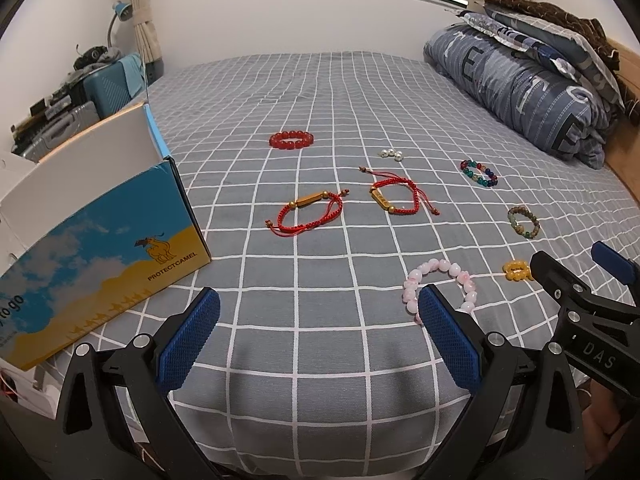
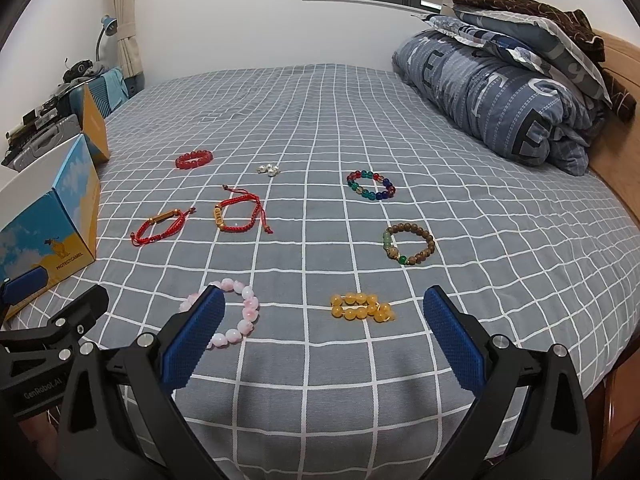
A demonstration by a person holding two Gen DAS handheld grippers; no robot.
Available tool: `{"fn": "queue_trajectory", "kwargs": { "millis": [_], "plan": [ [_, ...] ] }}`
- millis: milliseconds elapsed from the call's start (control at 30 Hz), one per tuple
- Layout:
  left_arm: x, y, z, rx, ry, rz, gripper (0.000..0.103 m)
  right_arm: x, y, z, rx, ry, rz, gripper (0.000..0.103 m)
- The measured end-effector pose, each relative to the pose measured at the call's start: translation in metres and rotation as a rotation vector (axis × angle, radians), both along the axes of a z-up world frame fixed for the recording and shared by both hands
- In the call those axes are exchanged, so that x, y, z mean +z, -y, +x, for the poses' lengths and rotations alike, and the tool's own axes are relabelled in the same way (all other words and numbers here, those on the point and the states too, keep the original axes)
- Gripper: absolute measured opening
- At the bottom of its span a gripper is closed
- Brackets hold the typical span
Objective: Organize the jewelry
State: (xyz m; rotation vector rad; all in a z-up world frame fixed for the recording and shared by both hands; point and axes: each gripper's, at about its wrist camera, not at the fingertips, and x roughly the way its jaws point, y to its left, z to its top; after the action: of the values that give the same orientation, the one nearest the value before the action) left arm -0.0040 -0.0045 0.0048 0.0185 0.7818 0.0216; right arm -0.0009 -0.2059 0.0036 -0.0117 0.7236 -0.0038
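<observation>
Progress: none evident — eight pieces lie loose on bed [image 2: 320, 360] | box [image 1: 100, 232] open at left edge | left tongs [image 1: 318, 328] wide apart, empty | right tongs [image 2: 324, 320] wide apart, empty — yellow bracelet [image 2: 360, 306] nearest.

Grey checked bedsheet [image 2: 320, 120] (white lines), blue-padded tongs [image 2: 324, 316]

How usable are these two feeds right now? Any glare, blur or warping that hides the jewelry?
Left wrist view: even indoor light, no glare, sharp; fisheye bends the bed sheet grid, and the left gripper finger partly covers the pink bracelet. Right wrist view: equally sharp, dark corners, same bowing; the yellow bracelet is unobstructed between the open right gripper fingers.
</observation>
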Motion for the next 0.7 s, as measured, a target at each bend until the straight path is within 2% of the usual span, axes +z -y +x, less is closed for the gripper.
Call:
{"fn": "queue_trajectory", "kwargs": {
  "millis": [700],
  "plan": [
    [-0.0011, -0.0011, -0.0012, 0.002, -0.003, -0.001, 0.097, -0.0009, 0.0022, -0.0010, -0.008, -0.005, -0.006, 0.096]
  ]
}}
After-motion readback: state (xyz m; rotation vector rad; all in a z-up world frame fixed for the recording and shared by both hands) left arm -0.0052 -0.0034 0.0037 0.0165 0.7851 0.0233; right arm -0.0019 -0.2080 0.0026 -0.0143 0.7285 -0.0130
